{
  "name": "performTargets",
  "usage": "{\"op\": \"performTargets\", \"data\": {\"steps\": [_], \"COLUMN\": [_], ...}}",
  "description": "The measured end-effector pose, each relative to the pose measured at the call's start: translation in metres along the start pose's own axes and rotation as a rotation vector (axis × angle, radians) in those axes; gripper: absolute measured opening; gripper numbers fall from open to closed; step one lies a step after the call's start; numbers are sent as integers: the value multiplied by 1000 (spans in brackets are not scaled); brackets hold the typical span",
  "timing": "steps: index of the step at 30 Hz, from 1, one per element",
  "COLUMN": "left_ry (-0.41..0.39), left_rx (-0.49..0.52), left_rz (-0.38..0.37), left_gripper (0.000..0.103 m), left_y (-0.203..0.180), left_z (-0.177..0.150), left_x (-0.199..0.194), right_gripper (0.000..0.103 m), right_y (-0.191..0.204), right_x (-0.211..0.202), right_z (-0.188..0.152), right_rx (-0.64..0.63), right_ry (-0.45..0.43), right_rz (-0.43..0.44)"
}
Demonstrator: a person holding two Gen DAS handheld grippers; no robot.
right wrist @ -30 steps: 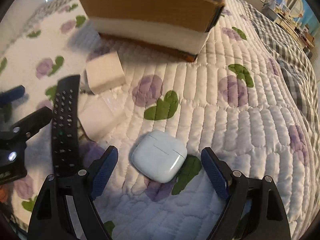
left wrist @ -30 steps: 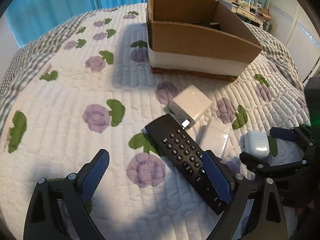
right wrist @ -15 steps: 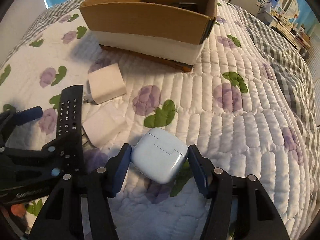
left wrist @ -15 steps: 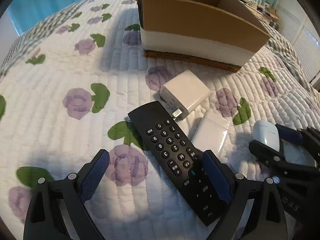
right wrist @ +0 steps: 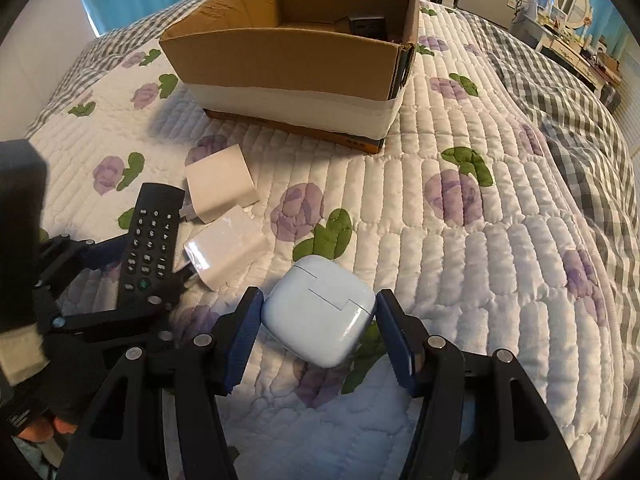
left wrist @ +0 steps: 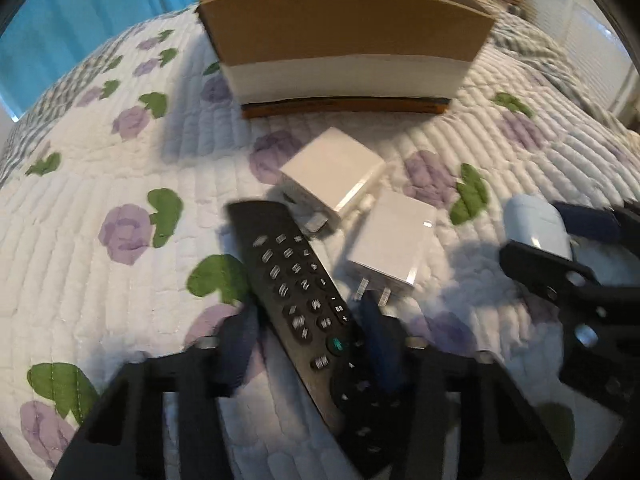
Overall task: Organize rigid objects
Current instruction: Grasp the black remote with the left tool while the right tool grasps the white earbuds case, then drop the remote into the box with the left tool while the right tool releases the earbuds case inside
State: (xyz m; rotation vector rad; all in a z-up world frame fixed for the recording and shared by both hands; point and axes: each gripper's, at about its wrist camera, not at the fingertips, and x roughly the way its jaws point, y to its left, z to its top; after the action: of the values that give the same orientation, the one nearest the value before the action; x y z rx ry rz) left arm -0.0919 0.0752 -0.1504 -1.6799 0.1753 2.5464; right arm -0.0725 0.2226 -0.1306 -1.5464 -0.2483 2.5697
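Note:
My right gripper (right wrist: 320, 334) is shut on a pale blue earbud case (right wrist: 320, 316), its pads touching both sides, low over the quilt. The case also shows in the left wrist view (left wrist: 536, 228). My left gripper (left wrist: 310, 348) has closed in around a black remote (left wrist: 300, 292); both pads sit at its sides, the view is blurred. The remote also shows in the right wrist view (right wrist: 150, 242). Two white chargers (left wrist: 334, 174) (left wrist: 394, 240) lie just beyond the remote. An open cardboard box (right wrist: 296, 60) stands behind them, with a dark object (right wrist: 366, 24) inside.
Everything rests on a white quilted bedspread (right wrist: 460, 240) with purple flowers. A grey checked blanket (right wrist: 580, 100) lies at the right. Teal curtains (left wrist: 80, 12) hang behind the bed; furniture (right wrist: 572, 12) stands at the far right.
My left gripper moved forward and narrowed from wide open onto the remote. My right gripper tightened on the earbud case, which now sits higher and further from the quilt.

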Motion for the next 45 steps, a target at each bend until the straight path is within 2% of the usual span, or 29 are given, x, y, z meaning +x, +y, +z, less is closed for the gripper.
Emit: {"op": "performTargets", "data": {"steps": [1, 4, 7, 10, 13, 18, 23, 27, 33, 38, 45], "left_ry": [-2, -14, -52, -66, -100, -137, -192, -238, -310, -334, -331], "left_rx": [-4, -3, 4, -10, -5, -3, -20, -26, -17, -24, -30], "left_rz": [-11, -43, -31, -59, -32, -48, -59, -63, -57, -31, -10], "left_gripper": [33, 28, 20, 20, 20, 20, 20, 20, 20, 20, 20], "left_y": [2, 10, 17, 25, 25, 26, 33, 40, 47, 48, 43], "left_z": [-1, -3, -4, 0, 2, 5, 25, 52, 111, 167, 229], "left_x": [-4, -15, -28, -37, -47, -63, -86, -102, -116, -102, -57], "right_gripper": [58, 58, 58, 58, 58, 58, 58, 58, 58, 58, 58], "right_y": [0, -1, -1, 0, 2, 6, 10, 10, 0, -9, -30], "right_x": [0, -4, -13, -23, -32, -45, -63, -85, -110, -110, -80], "right_z": [0, 0, 0, 2, 4, 6, 17, 43, 100, 150, 208], "right_rx": [0, 3, 4, 7, 7, 8, -18, -29, -34, -39, -35], "right_ry": [-2, -20, -53, -88, -116, -146, -188, -244, -326, -365, -360], "right_rz": [0, 3, 8, 11, 12, 8, -4, 0, -2, -9, -4]}}
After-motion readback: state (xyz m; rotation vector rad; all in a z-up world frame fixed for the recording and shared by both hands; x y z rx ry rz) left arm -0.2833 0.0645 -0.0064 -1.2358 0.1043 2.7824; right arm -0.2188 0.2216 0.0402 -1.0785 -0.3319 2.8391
